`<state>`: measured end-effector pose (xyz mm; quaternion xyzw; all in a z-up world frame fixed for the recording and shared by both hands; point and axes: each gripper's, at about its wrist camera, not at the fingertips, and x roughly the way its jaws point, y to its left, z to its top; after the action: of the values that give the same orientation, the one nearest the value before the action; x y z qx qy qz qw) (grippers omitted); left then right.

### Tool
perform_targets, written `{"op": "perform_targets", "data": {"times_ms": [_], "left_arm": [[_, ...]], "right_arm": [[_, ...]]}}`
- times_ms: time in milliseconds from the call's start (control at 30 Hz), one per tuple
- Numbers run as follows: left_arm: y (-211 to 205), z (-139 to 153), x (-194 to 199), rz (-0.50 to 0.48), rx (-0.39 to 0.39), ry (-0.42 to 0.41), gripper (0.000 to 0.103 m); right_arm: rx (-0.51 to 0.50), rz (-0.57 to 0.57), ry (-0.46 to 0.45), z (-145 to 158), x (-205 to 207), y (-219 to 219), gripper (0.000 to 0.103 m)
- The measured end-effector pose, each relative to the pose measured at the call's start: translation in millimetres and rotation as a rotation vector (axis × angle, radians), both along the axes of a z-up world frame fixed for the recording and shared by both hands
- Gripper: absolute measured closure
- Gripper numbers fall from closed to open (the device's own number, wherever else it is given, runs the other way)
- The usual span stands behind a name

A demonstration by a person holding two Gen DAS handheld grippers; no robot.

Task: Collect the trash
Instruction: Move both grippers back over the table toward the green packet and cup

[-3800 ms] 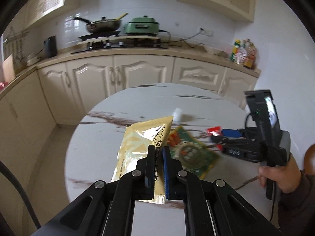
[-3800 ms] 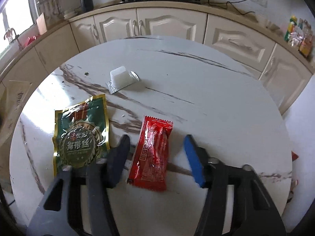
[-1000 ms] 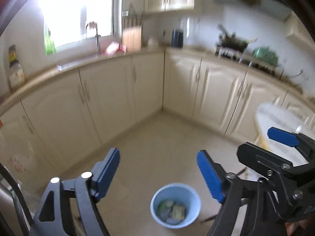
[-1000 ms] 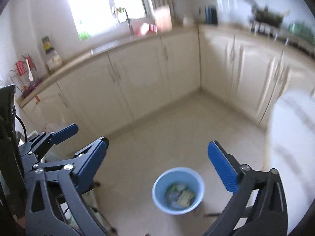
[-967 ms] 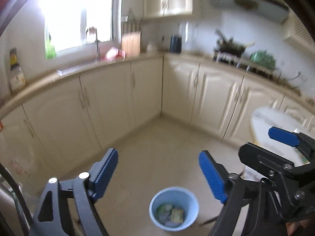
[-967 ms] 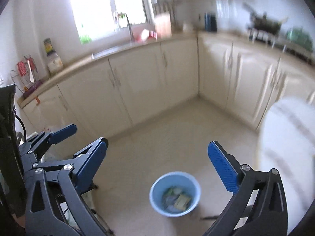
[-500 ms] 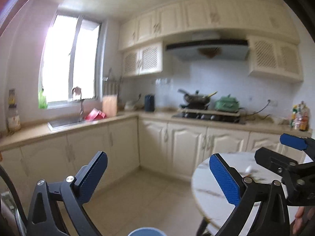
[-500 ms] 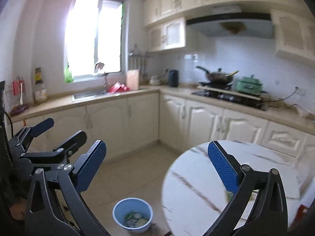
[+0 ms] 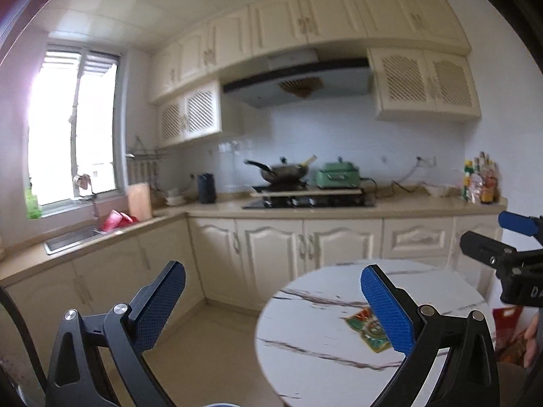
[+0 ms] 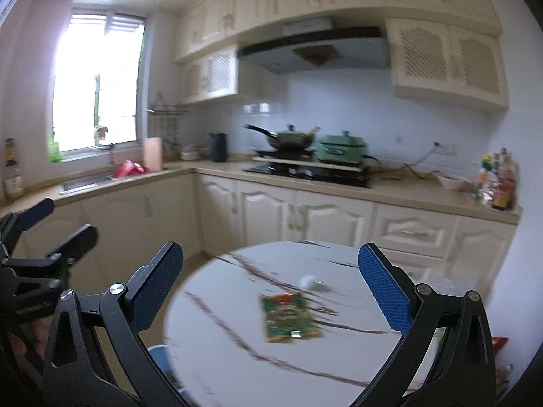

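A green snack wrapper [image 10: 288, 317] lies on the round white marble table [image 10: 237, 305], also in the left wrist view [image 9: 368, 329]. A small white cup [image 10: 310, 282] sits just beyond it. My left gripper [image 9: 271, 305] is open and empty, raised left of the table [image 9: 305, 346]. My right gripper [image 10: 271, 288] is open and empty, held above the table's near side. The blue trash bin [image 10: 163, 359] shows on the floor at the table's left edge, behind the right gripper's left finger.
Cream cabinets [image 9: 271, 247] run along the back and left walls. A stove with a wok [image 9: 285, 173] and a green pot [image 9: 337, 176] is on the counter. A sink [image 9: 71, 237] is under the window. Bottles [image 9: 480, 183] stand at the counter's right end.
Both grippers swung up from pointing down at the blue bin on the floor and now face the table and counter. Both stayed open and empty.
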<state>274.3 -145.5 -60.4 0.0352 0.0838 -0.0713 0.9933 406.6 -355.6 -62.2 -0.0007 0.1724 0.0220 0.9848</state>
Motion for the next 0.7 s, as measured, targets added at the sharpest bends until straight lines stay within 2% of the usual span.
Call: {"op": "perform_targets", "data": {"times_ms": [33, 100, 200, 367, 433, 500, 633, 700], "left_arm": [[-2, 7, 34, -0.020, 0.010, 0.038, 0.001], [-12, 4, 61, -0.055, 0.025, 0.101, 0.001], [-37, -14, 106, -0.112, 0.052, 0.226, 0.001], [-78, -50, 171, -0.156, 0.084, 0.418, 0.001], [-90, -61, 193, -0.207, 0.059, 0.491, 0.001], [-97, -70, 218, -0.206, 0.041, 0.568, 0.001], [-110, -75, 254, -0.216, 0.068, 0.622, 0.001], [-112, -77, 273, -0.220, 0.064, 0.653, 0.001]], "right_arm": [[-0.004, -0.019, 0.014, -3, 5, -9, 0.000], [-0.008, -0.049, 0.060, -14, 21, -30, 0.000], [-0.014, -0.100, 0.132, -37, 42, -50, 0.000], [0.011, -0.168, 0.308, -95, 84, -87, 0.000], [0.047, -0.162, 0.372, -121, 99, -102, 0.000], [0.046, -0.172, 0.411, -139, 110, -112, 0.000], [0.005, -0.200, 0.508, -175, 136, -125, 0.000], [0.005, -0.180, 0.560, -190, 151, -128, 0.000]]}}
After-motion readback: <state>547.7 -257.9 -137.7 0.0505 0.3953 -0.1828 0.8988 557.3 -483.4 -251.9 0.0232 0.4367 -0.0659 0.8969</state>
